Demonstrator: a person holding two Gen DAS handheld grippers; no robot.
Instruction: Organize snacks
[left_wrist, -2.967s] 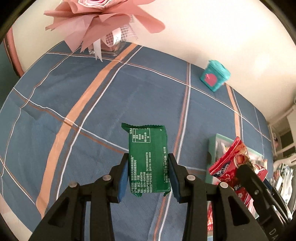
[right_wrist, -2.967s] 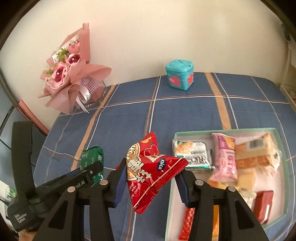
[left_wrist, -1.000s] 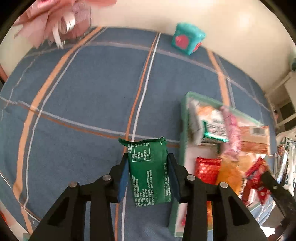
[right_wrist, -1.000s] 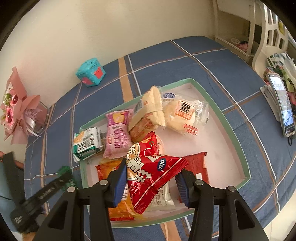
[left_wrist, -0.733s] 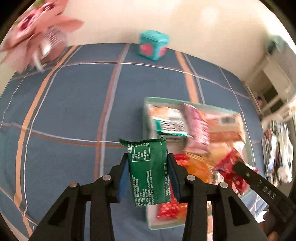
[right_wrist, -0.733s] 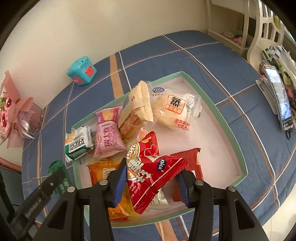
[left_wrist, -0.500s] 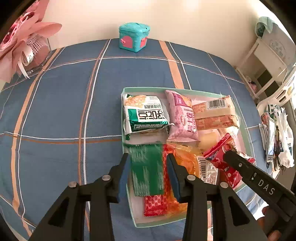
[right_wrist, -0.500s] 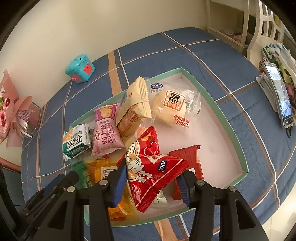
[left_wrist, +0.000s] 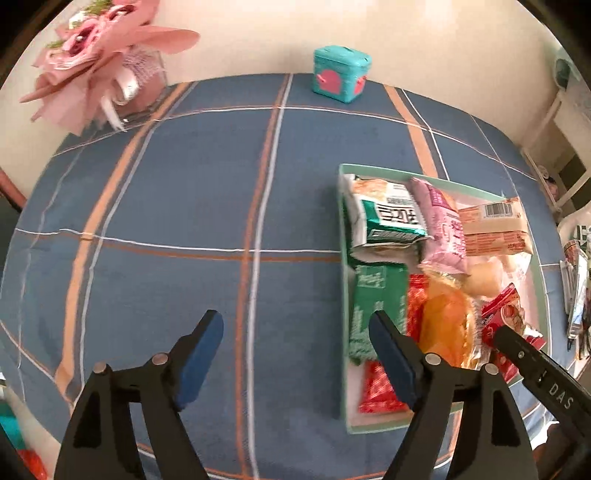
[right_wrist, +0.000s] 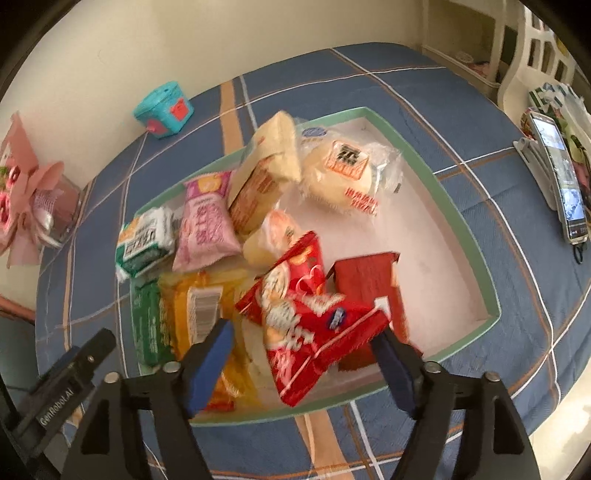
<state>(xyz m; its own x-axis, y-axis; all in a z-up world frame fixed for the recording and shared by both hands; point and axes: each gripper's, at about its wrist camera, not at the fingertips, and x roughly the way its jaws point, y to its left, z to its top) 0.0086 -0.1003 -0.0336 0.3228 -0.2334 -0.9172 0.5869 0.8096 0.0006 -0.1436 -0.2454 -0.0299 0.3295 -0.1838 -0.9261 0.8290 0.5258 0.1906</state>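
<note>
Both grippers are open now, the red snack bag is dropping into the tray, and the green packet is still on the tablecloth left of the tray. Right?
Not quite. The green packet is already inside the tray, lying along its left wall, as the left wrist view shows. The rest holds: the left gripper and right gripper are both open, and the red snack bag sits loose between the right jaws above the tray.

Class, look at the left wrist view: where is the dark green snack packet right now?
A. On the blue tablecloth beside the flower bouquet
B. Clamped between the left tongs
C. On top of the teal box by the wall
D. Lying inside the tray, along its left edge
D: the dark green snack packet lies inside the tray against its left wall, and the left tongs stand wide open with nothing between them.
</note>
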